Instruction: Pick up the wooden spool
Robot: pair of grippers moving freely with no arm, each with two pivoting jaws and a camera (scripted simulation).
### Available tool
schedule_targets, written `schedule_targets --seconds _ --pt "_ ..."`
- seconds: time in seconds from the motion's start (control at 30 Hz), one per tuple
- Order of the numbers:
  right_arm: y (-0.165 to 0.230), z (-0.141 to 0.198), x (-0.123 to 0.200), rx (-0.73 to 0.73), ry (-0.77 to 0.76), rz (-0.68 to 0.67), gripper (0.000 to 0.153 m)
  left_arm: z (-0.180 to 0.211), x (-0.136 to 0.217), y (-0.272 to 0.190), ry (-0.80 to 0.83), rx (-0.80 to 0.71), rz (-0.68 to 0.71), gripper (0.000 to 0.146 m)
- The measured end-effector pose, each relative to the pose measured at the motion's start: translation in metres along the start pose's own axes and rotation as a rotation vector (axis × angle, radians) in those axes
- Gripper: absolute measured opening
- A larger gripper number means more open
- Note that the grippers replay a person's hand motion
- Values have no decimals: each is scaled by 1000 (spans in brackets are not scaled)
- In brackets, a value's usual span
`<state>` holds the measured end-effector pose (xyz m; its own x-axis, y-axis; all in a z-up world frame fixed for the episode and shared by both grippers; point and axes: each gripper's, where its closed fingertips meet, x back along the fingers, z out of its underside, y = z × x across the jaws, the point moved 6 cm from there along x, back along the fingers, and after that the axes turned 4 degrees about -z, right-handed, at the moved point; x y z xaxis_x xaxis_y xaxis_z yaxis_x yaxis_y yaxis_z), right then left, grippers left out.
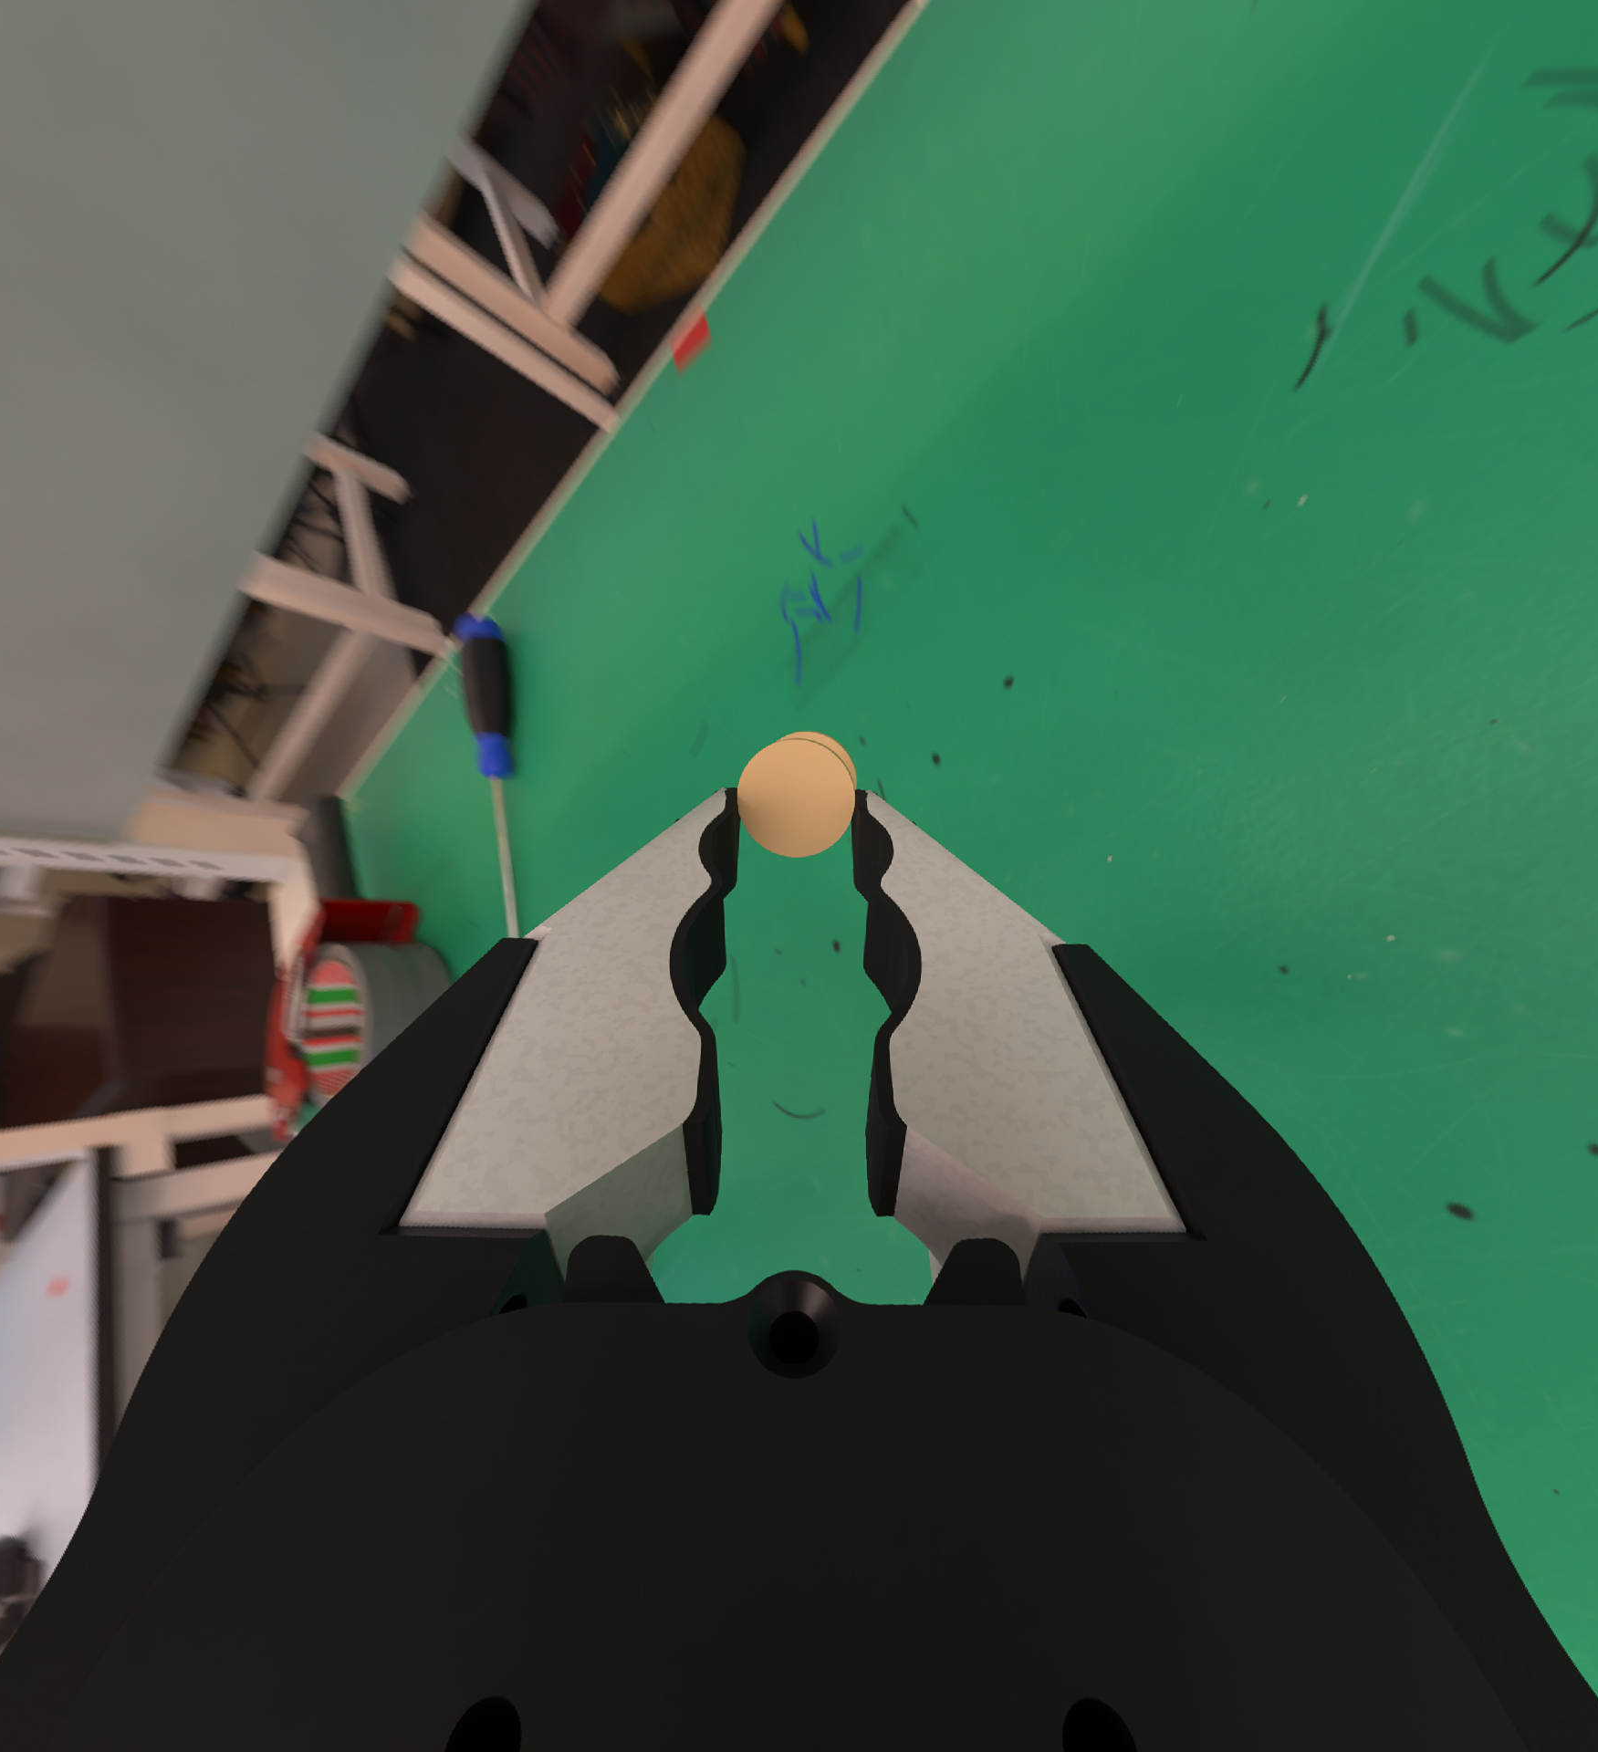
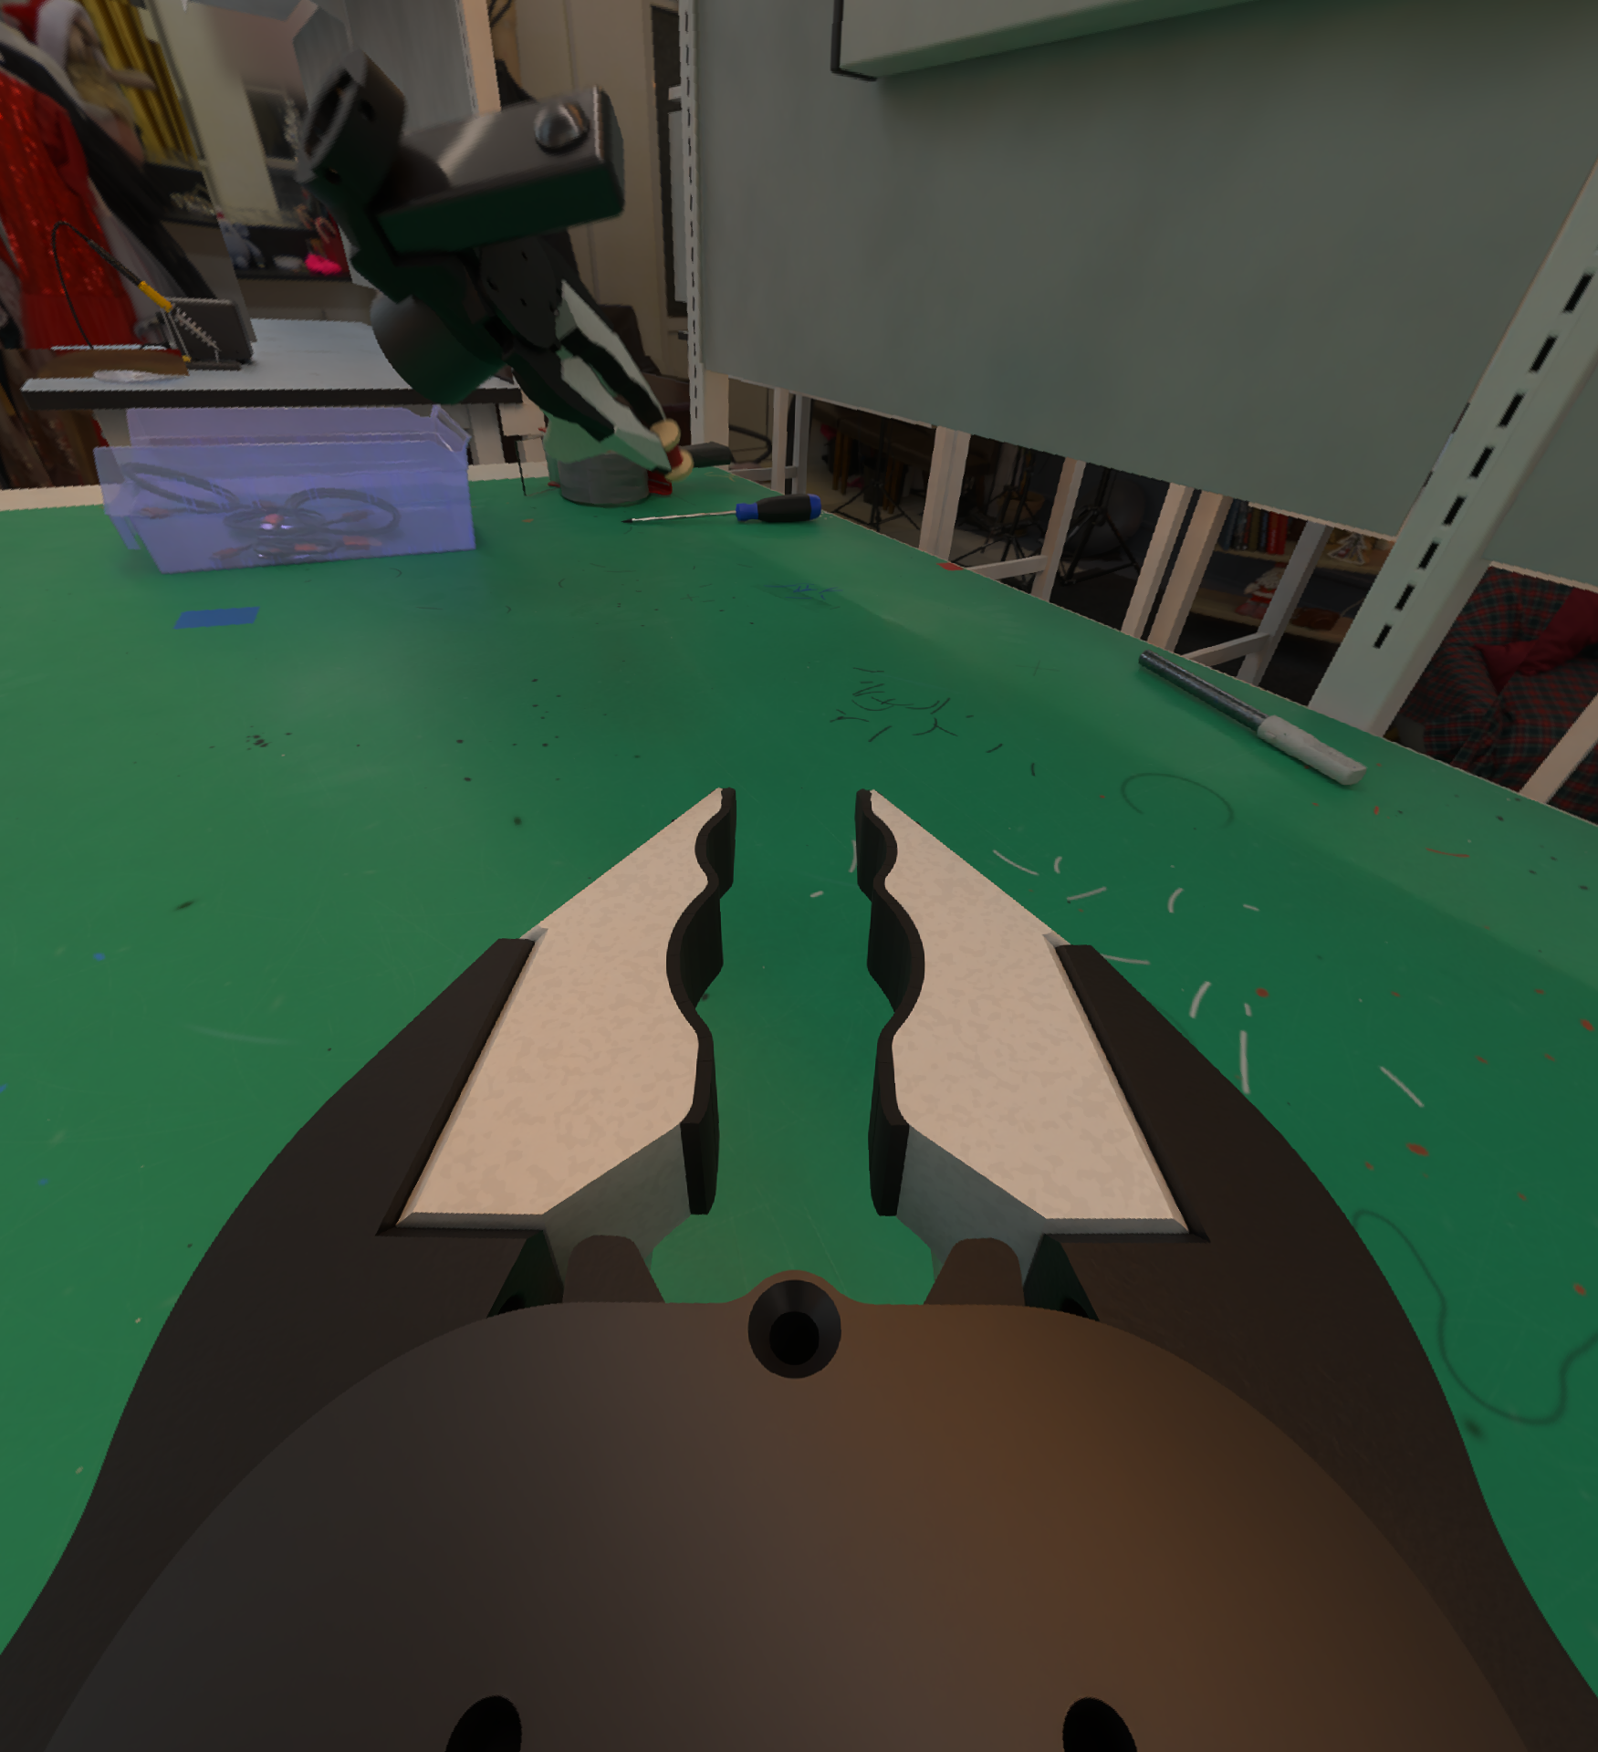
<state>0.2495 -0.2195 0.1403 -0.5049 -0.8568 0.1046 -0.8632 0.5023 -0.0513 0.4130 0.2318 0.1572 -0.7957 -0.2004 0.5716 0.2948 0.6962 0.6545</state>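
The left gripper (image 1: 796, 806) has its fingers (image 1: 724, 834) squeezed on the wooden spool (image 1: 796, 799). The spool sits right at the tips, one finger on each side of it, with its round light-brown end facing the camera. In the right wrist view the left gripper (image 2: 667, 446) points down at a slant and holds the spool (image 2: 671, 447) up in the air, off the green bench (image 2: 396, 758), near the far edge.

On the bench under it lies a screwdriver (image 1: 488, 706) with a black and blue handle, close to that far edge. A grey roll of tape (image 2: 600, 477) stands near it. A clear box (image 2: 302, 493) with dark cables inside sits by the far left corner. A grey and white pen (image 2: 1250, 718) lies along the right edge.

The right gripper (image 2: 796, 806) hangs low over the middle of the bench. Its fingers (image 2: 880, 853) are apart with only green bench showing between them.
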Motion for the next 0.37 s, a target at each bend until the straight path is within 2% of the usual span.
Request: schedule_targets --seconds 0.1,0.2,0.37 --pt "2 -5 -5 21 6 -4 25 -21 32 -7 -111 -65 -77 23" --pt "1 -18 -12 45 6 -2 25 -42 62 -24 -232 -98 -94 23" --pt "-8 -63 -35 47 -21 -13 25 -79 110 -65 -457 -117 -73 23"
